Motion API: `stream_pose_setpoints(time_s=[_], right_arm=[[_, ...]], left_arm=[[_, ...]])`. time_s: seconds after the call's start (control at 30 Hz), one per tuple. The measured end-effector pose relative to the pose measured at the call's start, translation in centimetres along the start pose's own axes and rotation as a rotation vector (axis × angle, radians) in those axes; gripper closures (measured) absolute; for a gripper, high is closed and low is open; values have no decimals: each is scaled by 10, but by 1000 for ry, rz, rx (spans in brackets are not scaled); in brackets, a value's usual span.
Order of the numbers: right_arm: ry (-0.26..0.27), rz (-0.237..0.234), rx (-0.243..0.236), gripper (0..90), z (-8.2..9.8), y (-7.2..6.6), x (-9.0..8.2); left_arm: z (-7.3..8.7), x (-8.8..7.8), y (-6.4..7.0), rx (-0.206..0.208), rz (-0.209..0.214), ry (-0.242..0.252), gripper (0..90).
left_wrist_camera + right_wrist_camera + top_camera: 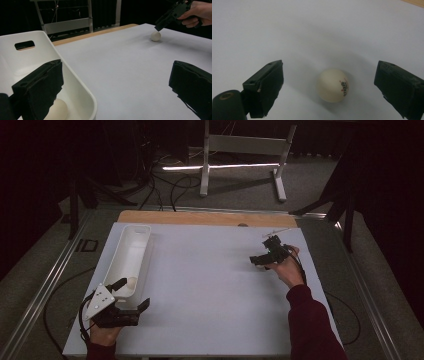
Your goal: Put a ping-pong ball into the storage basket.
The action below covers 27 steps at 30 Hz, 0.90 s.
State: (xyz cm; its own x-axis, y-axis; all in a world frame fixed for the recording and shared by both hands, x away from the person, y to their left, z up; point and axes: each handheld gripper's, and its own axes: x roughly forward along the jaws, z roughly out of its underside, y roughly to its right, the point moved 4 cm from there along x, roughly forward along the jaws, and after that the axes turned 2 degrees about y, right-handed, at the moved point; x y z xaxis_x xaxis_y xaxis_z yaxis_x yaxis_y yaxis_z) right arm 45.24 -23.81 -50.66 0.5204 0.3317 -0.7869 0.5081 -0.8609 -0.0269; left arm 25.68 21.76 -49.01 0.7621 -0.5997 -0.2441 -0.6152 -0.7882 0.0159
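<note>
Ball (332,85) lies on the surface (210,280) at 3 o'clock, between the wide-spread jaws of the right gripper (332,87), untouched. Left gripper (131,296), released at 7 o'clock, straddles the bin (131,251) wall above another ball (56,110).
</note>
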Motion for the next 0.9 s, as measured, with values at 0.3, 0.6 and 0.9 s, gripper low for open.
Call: stream_pose_setpoints(time_s=[0.3,0.6,0.9], right_arm=[[-7,5,10,89,2,3,1],[-31,30,9,90,4,5,5],[-63,37,1,139,7,2,12]], left_arm=[[0,0,0,3,1,-3,3],[0,0,0,2,1,-2,3],[0,0,0,1,0,-1,3]])
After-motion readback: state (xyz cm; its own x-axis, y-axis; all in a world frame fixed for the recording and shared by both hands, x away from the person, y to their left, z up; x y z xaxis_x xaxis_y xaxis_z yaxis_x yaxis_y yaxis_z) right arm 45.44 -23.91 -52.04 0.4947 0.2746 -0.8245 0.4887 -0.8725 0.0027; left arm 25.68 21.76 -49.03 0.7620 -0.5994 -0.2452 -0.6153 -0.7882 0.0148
